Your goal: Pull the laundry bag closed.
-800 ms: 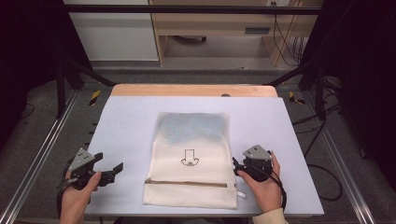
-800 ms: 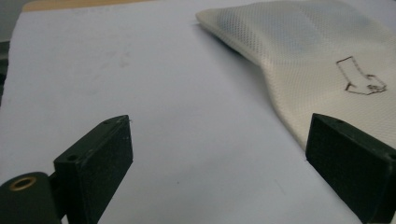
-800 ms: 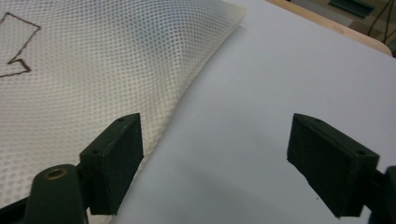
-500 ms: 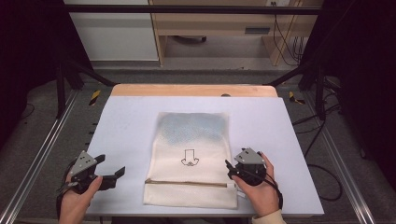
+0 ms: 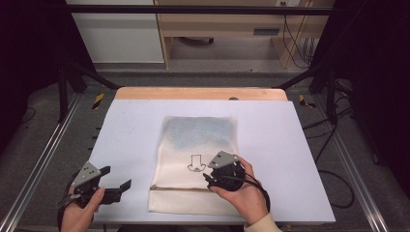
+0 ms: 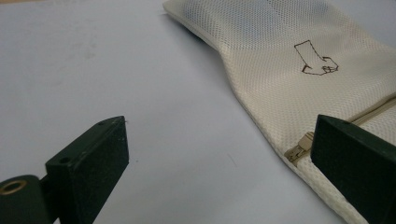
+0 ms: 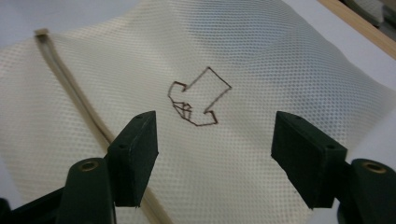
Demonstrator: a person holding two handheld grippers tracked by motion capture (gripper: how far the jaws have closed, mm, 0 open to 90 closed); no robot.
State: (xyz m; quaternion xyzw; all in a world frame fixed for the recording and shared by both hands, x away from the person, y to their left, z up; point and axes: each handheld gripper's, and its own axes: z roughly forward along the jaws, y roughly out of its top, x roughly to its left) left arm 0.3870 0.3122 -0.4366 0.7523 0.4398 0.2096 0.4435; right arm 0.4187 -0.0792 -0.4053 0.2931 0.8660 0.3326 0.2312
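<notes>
A cream mesh bag (image 5: pixel 198 145) lies flat in the middle of the white table, with a brown arrow (image 5: pixel 196 164) drawn on it and a zipper (image 5: pixel 174 188) running across near its front end. Something bluish shows through the mesh at the far end. My right gripper (image 5: pixel 209 178) is open over the bag's front right part, its jaws pointing left. In the right gripper view its jaws (image 7: pixel 215 144) stand either side of the arrow (image 7: pixel 198 98), nothing between them. My left gripper (image 5: pixel 116 176) is open on the bare table left of the bag. Its view (image 6: pixel 219 154) shows the zipper end (image 6: pixel 299 147) by the right jaw.
The white table top (image 5: pixel 290 145) has a wooden strip (image 5: pixel 198 93) along its far edge. Metal frame rails (image 5: pixel 43 159) run down both sides, and cables (image 5: pixel 338 179) lie on the floor at the right. Bare table lies left and right of the bag.
My right gripper has moved left from the bag's right edge to over the bag, near the arrow. The left gripper has stayed about where it was.
</notes>
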